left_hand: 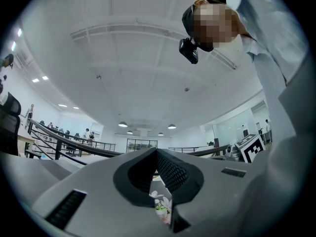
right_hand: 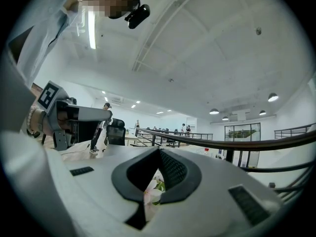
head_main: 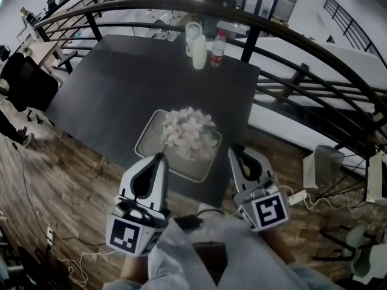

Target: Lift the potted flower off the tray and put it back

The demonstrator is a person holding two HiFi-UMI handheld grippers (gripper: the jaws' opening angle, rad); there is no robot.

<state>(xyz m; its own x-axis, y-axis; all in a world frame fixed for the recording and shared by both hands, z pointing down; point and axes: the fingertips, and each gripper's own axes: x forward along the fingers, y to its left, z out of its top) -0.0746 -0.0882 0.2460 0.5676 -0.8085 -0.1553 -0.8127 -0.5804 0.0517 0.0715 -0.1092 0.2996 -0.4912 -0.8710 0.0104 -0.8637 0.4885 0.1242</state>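
Left tool and right tool are hovering nearest, each with its jaws closed together and gripping nothing. Just beyond their tips, the potted flower is sitting upright in the tray on the dark bench. A bottle is standing at the far edge.

The dark table lies bare across the middle and left of the head view: wide free room left of the tray and between it and the cup, pale bottle and red-labelled bottle grouped at the far edge. Right of the tray only a narrow strip of tabletop is free. The potted flower fills the tray's middle; a curved railing bars the upper right
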